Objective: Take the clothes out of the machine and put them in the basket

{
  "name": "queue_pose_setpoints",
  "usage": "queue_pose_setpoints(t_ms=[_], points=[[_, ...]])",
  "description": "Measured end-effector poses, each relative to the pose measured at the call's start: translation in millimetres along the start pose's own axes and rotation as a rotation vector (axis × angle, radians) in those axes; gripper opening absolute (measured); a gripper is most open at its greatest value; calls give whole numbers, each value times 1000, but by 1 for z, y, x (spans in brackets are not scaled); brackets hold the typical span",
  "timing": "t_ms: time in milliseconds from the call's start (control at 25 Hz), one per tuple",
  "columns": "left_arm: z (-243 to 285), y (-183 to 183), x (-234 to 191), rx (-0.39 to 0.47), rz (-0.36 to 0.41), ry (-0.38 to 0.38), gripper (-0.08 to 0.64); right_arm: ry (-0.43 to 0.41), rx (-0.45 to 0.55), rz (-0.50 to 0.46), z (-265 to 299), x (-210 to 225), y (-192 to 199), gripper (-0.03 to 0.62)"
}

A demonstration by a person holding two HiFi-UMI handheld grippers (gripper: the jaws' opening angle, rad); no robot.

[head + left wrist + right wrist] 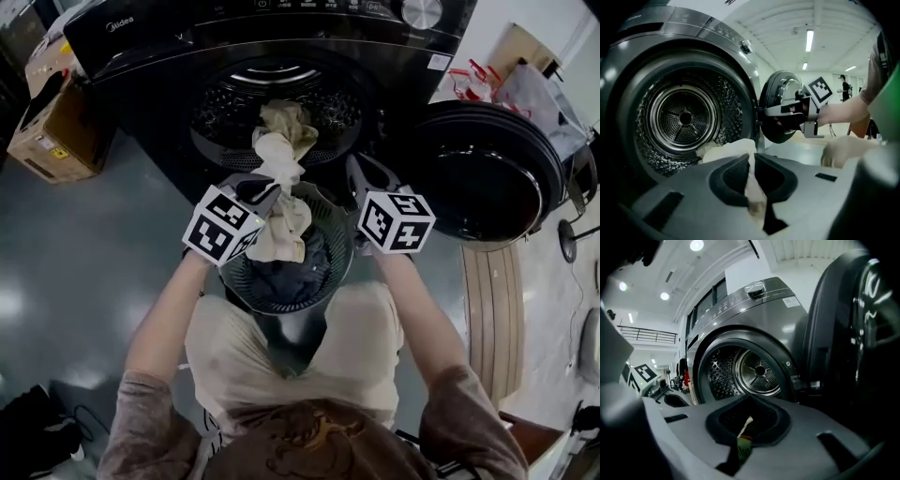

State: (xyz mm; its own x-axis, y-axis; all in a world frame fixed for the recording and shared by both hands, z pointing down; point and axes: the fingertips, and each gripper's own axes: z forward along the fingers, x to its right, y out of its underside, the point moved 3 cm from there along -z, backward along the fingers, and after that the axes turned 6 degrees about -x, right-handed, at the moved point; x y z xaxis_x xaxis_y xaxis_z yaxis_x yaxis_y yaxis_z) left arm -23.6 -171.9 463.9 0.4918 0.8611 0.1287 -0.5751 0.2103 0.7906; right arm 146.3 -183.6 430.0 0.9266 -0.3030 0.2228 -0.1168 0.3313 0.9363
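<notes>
Left gripper (752, 161): clamped shut on cream garment (282, 155), just in front of the washing machine (141, 47) at its drum mouth.
Right gripper (749, 400): jaws drawn together, apart from the garment, level with the machine's open mouth on the door side; a small pale-and-green sliver (743, 434) in the slot between the jaws, nature unclear.
Cream garment: twisted like a rope, upper end at the machine's drum lip, lower end hanging over the basket.
Basket (345, 239): round, grey, directly in front of the machine, below the drum opening; dark clothes (291, 272) inside.
Drum (684, 117): perforated steel, in plain view behind the garment in the machine's mouth.
Door (487, 178): swung wide open beside the machine, on the right gripper's side.
Cardboard box (47, 131): on the floor at the machine's other side.
</notes>
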Motion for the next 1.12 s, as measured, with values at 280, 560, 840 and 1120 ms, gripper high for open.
queue_pose_setpoints(t_ms=[280, 560, 840, 1120], points=[[10, -1, -7, 54, -42, -122, 267, -44, -7, 2, 6, -1, 6, -5], [29, 15, -18, 46, -68, -135, 310, -89, -30, -6, 5, -21, 9, -5], [57, 36, -42, -10, -96, -163, 324, -70, -22, -66, -15, -25, -6, -5], [94, 45, -69, -41, -130, -202, 362, -114, -18, -99, -13, -42, 12, -5]])
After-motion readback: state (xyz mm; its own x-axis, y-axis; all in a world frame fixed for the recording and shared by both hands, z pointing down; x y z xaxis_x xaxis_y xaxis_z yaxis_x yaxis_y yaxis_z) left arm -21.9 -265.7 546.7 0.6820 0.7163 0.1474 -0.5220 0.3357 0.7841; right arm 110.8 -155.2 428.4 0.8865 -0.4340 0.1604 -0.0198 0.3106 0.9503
